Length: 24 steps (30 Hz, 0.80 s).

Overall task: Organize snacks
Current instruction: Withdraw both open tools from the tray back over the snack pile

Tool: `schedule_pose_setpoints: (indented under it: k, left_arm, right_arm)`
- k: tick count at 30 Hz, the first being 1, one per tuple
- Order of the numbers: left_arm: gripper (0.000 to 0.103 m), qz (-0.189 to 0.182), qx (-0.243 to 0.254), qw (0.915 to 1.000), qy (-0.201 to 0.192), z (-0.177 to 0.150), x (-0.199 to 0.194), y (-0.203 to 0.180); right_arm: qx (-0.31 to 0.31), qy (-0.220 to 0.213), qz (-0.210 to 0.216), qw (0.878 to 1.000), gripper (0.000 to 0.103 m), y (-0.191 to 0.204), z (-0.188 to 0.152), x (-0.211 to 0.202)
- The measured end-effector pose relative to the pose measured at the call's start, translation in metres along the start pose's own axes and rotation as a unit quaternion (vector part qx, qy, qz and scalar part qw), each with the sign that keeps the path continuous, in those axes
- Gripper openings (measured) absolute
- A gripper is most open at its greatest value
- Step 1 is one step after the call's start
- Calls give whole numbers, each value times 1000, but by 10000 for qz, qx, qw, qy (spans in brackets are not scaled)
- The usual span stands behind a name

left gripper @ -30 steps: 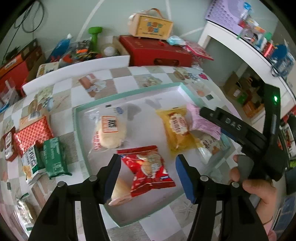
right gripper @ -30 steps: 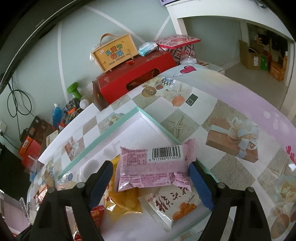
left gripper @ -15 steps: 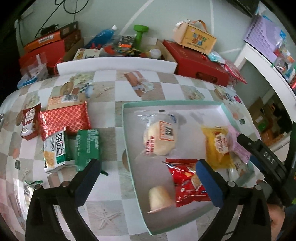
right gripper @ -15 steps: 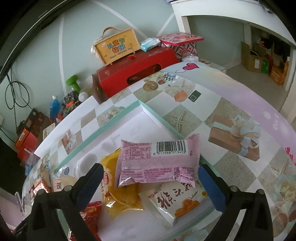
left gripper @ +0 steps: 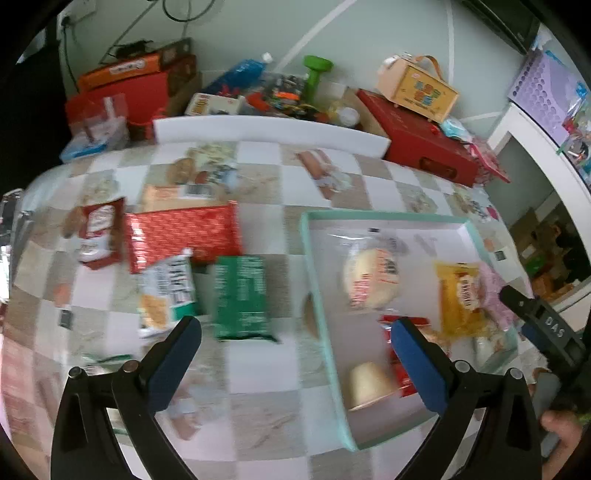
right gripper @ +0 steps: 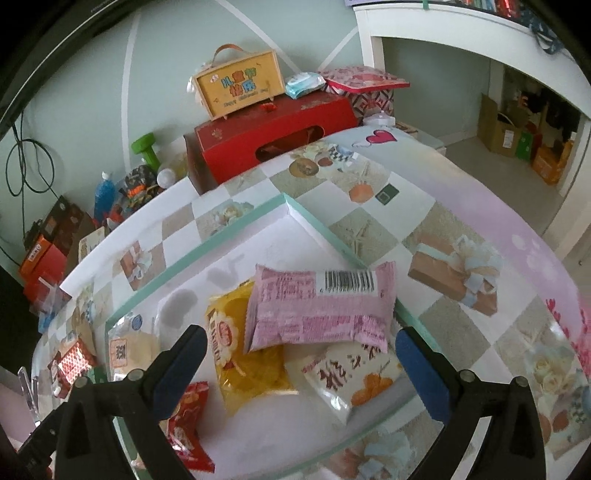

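A mint-rimmed tray (left gripper: pixel 306 254) (right gripper: pixel 236 229) holds a round bun pack (left gripper: pixel 371 282), a yellow pack (left gripper: pixel 460 301) (right gripper: pixel 243 354), a red pack (left gripper: pixel 400 363) (right gripper: pixel 186 424), a pudding cup (left gripper: pixel 369 384), a pink pack (right gripper: pixel 319 306) and a white pack (right gripper: pixel 351 376). Left of the tray lie a green pack (left gripper: pixel 242 297), a white-green pack (left gripper: pixel 166 295), a red checked pack (left gripper: pixel 183 232) and a small red sachet (left gripper: pixel 98 234). My left gripper (left gripper: pixel 295 362) is open and empty above the tray's left edge. My right gripper (right gripper: pixel 301 373) is open and empty, over the pink pack.
A red box (left gripper: pixel 417 147) (right gripper: pixel 273 136) with a yellow carry box (left gripper: pixel 417 88) (right gripper: pixel 240 85) on it stands behind the table. Boxes, a green dumbbell (left gripper: pixel 316 72) and a blue bottle (left gripper: pixel 236 74) crowd the back. A white shelf (right gripper: pixel 469 26) stands at the right.
My left gripper has opened wide, let go of the red pack in the tray and swung left toward the loose packs. My right gripper has opened and drawn back from the pink pack.
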<state>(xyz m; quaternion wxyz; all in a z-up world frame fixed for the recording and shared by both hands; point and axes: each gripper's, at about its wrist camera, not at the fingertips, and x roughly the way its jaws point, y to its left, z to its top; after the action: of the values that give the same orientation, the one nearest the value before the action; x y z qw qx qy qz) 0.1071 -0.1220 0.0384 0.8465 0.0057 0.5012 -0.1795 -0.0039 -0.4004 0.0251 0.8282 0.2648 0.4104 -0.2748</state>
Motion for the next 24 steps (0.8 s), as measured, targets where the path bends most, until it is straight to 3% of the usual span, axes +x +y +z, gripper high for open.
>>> schedule_pose_setpoints:
  k: [5,15,24]
  left_arm:
    - [102,136,-130,9998,-77,-6,-12,27]
    - [102,283,-693,9972,30,-26,-24,83]
    - [102,341,-1412,9894,-35,-37,-36,131]
  right_arm:
    - [-311,13,-70,9995,103,18,-11,-9]
    - [-777,123,356,9963,103,69,-41,-23]
    - [-1245,257,779,9888,103,112,-68,-31]
